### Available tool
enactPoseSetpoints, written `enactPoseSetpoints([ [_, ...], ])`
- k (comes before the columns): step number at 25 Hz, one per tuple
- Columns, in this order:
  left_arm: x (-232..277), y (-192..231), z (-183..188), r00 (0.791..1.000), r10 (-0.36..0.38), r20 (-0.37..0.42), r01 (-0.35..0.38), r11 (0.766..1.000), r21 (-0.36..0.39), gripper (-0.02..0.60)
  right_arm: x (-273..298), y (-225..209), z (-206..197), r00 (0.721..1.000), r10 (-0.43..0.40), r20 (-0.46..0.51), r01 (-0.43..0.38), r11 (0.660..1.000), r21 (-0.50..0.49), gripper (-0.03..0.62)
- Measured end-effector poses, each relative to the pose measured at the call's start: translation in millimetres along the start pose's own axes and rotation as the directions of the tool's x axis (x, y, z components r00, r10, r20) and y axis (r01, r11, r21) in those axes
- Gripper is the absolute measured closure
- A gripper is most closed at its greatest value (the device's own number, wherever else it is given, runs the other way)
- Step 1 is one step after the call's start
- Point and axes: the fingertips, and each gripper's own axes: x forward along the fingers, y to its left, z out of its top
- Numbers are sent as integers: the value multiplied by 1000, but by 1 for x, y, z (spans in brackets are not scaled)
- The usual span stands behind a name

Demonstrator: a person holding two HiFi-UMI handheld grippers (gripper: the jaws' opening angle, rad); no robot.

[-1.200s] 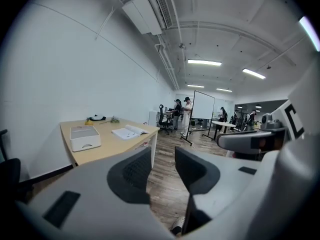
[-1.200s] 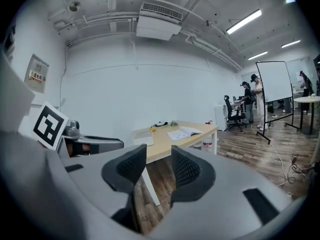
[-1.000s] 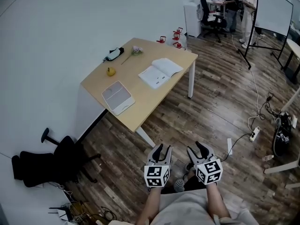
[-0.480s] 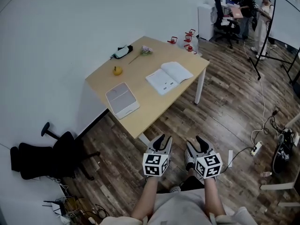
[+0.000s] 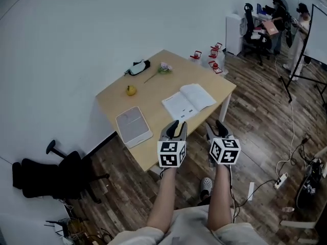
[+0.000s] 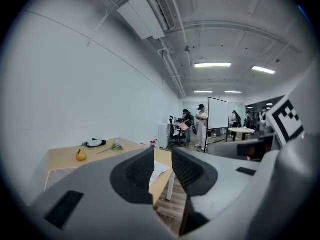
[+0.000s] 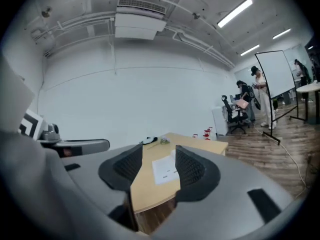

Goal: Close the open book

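Note:
The open book [image 5: 189, 101] lies flat with white pages up on the right part of the wooden table [image 5: 153, 93]. Both grippers are held out side by side in the air, just short of the table's near corner. My left gripper [image 5: 179, 125] has its jaws closing with nothing between them; the book [image 6: 161, 170] shows far off through their gap. My right gripper [image 5: 215, 125] is open and empty, and the book [image 7: 165, 170] lies well beyond its fingers. Neither gripper touches the book.
On the table are a white flat tablet-like tray [image 5: 134, 125], a yellow fruit [image 5: 131, 90], a flower stem [image 5: 164, 68] and a black-and-white object [image 5: 138, 67]. A black office chair [image 5: 51, 175] lies at the left. People stand far right; a power strip [image 5: 281, 180] lies on the floor.
Both grippers have moved forward and up, from over the floor to just before the table's near corner. The left jaws stand narrower than before.

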Motion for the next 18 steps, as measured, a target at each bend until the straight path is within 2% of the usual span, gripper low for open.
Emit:
enactPoseSetpoints([
  [2,9,14,-7,999,48,-1,-48,996,-82,462,18,-15,-24,997,-14,-71,14,1000,3,378],
  [4,10,18,-17,999,46,9,-44,990,-132,468,34,-26,-55,984,5,-178,-12,999,-37,378],
  [7,19,16,-34,999,28,-26,-31,994,-103,474,47,-47,-86,960,26,-279,-51,995,-83,378],
  [12,58,37,-49,993,92,-69,-100,989,-110,477,82,-81,-83,951,63,-303,-87,994,-67,378],
  [15,83,45,-60,988,121,-100,-131,986,-105,477,105,-96,-87,933,92,-348,-124,990,-73,375],
  [18,98,46,-70,980,145,-134,-158,983,-93,479,121,-112,-93,924,117,-363,-138,990,-32,375],
])
